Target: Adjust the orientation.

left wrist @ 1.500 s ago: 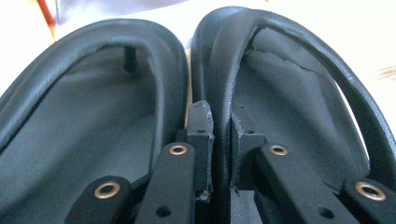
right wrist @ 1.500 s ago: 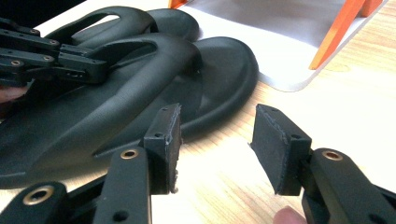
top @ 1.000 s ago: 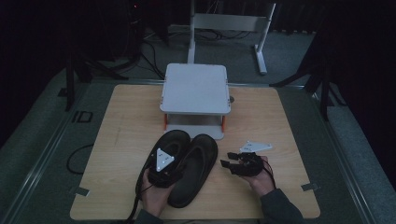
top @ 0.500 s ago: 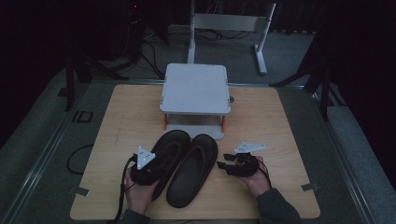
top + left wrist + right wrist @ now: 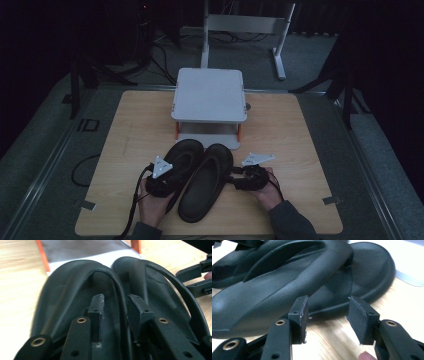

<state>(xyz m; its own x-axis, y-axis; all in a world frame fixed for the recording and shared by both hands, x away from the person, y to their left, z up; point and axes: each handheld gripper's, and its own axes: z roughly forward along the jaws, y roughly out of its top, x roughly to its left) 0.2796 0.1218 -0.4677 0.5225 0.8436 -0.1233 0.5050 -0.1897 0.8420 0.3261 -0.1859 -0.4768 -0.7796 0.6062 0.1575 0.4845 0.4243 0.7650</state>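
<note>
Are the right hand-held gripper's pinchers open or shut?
Open. In its own view the right hand-held gripper has bare wood showing between its jaws, just short of the sandal's edge, holding nothing.

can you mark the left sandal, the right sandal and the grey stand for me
left sandal [image 5: 186, 153]: high view, on its toe end, ahead of the left claw.
right sandal [image 5: 205, 185]: high view, on the middle of its footbed.
grey stand [image 5: 208, 95]: high view, on the middle of its flat top plate.

Right gripper [image 5: 327, 320] beside black sandals
Its fingers [image 5: 300, 315] stand apart over the wooden counter [image 5: 332, 340], just before the nearer sandal [image 5: 274, 297], gripping nothing
</note>
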